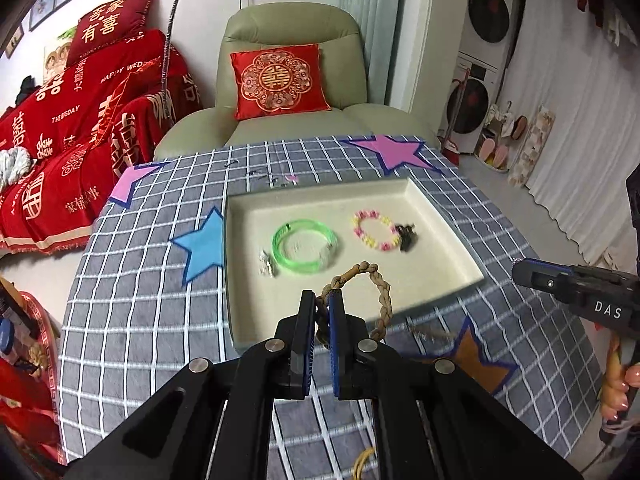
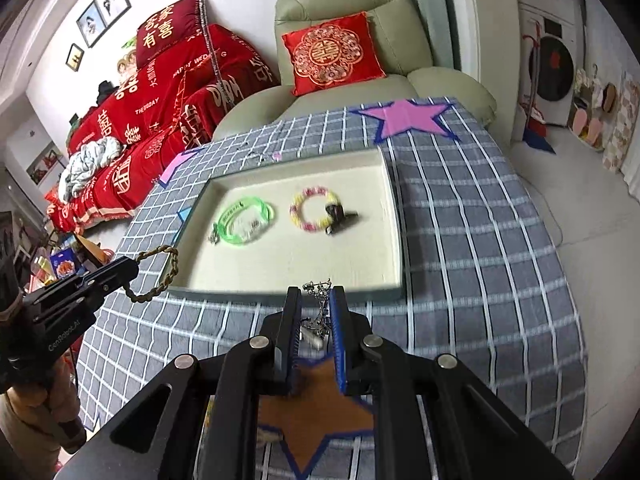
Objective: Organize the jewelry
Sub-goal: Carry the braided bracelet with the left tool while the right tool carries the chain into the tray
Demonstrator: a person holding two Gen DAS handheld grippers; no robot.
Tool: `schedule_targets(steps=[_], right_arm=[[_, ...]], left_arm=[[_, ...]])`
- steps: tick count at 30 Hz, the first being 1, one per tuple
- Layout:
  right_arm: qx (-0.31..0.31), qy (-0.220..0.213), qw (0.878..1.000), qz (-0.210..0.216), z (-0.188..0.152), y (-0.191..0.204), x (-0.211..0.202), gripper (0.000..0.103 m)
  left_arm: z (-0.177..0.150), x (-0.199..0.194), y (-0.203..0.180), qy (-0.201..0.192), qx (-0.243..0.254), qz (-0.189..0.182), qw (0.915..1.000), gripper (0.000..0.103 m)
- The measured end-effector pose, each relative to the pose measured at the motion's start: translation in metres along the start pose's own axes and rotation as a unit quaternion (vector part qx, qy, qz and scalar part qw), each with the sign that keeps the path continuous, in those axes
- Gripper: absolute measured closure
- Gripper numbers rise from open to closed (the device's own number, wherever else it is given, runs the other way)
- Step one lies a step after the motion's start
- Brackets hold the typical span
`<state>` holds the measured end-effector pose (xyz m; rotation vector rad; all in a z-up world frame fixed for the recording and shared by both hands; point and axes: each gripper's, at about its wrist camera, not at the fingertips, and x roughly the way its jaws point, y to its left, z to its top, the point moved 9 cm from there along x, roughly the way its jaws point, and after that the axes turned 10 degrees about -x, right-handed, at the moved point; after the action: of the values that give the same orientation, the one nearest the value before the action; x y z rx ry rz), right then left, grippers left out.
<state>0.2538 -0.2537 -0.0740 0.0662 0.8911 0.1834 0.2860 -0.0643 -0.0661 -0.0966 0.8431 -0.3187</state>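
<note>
A cream tray [image 1: 440,216] lies on the checked tablecloth; it also shows in the right wrist view [image 2: 390,216]. In it lie a green bangle [image 1: 305,246] [image 2: 246,220], a pink-and-yellow bead bracelet [image 1: 375,230] [image 2: 314,210] with a dark piece beside it, and a small silver piece [image 1: 267,267]. My left gripper [image 1: 322,300] is shut on a braided tan bracelet [image 1: 378,284] and holds it over the tray's near edge; the bracelet also shows in the right wrist view [image 2: 170,264]. My right gripper [image 2: 316,296] is shut on a silver chain [image 2: 318,308] just before the tray's near rim.
Paper stars are stuck on the cloth: pink [image 1: 394,150], blue [image 1: 204,246], brown [image 2: 316,412]. A green armchair with a red cushion [image 1: 280,80] stands behind the table. A red-covered sofa [image 1: 72,140] is at the left. Small dark bits [image 1: 268,178] lie beyond the tray.
</note>
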Motion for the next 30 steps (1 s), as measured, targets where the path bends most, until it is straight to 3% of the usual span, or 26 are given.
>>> schedule_targets(steps=[12, 22, 30], right_arm=[[-0.008, 0.02, 1.0, 0.001, 0.053, -0.006, 0.067, 0.087], [0.007, 0.059, 0.998, 0.004, 0.042, -0.011, 0.136, 0.087], [0.003, 0.07, 0.998, -0.006, 0.03, -0.012, 0.156, 0.087]], left_arm=[[0.017, 0.073, 0.013, 0.04, -0.02, 0.025, 0.9987, 0.089], [0.006, 0.123, 0.028, 0.065, -0.027, 0.07, 0.9951, 0.089], [-0.003, 0.136, 0.031, 0.064, -0.001, 0.105, 0.9924, 0.088]])
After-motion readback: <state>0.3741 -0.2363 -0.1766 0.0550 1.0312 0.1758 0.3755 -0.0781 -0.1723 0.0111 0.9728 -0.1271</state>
